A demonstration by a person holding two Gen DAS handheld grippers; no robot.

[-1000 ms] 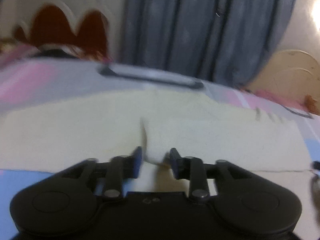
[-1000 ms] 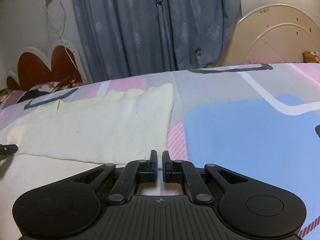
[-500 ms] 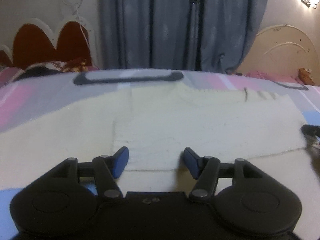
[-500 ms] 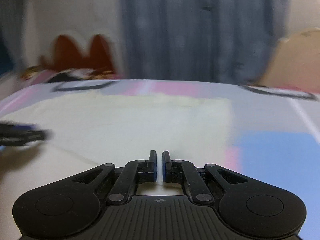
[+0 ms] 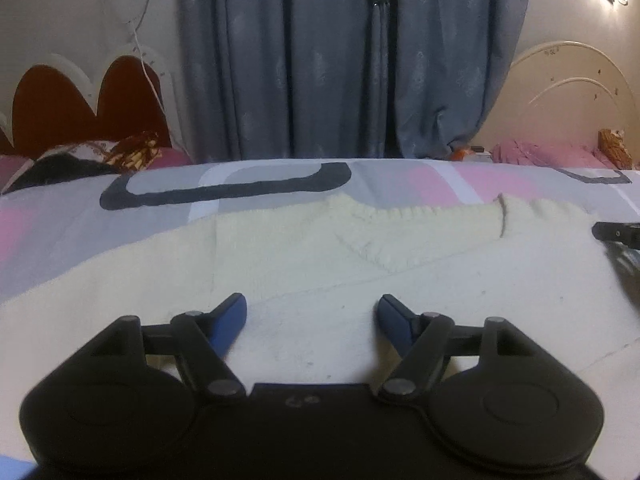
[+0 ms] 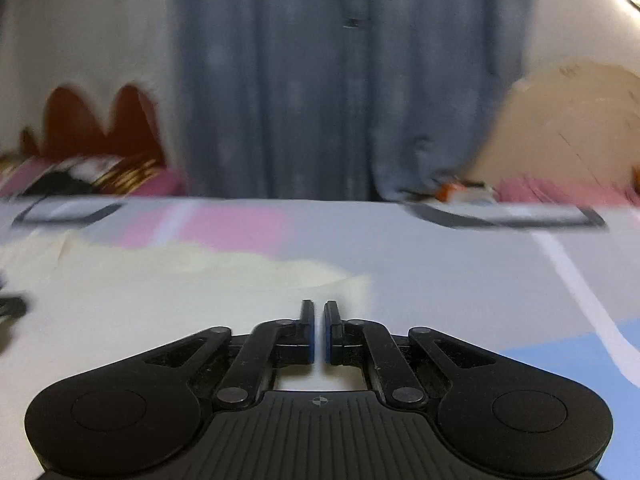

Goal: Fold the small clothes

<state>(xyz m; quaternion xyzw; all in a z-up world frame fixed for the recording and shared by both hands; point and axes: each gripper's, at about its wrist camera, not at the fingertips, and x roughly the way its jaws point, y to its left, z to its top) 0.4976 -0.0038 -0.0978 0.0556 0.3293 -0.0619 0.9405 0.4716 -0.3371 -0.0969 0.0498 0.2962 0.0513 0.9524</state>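
Cream sweater [image 5: 360, 264] lies widthwise, V-neck away; left gripper [image 5: 312, 316] opening, empty; right gripper [image 6: 319, 322] closed, empty

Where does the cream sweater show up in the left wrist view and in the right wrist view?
Left wrist: the sweater spans the middle, just beyond the tool tips.
Right wrist: sweater, blurred, fills centre-left.
Shared landmark: the grey curtain behind the bed, top centre in both.

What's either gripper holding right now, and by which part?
Nothing. The left gripper is opening, pads clear of the cream sweater lying under it. The right gripper is shut with nothing between its pads.
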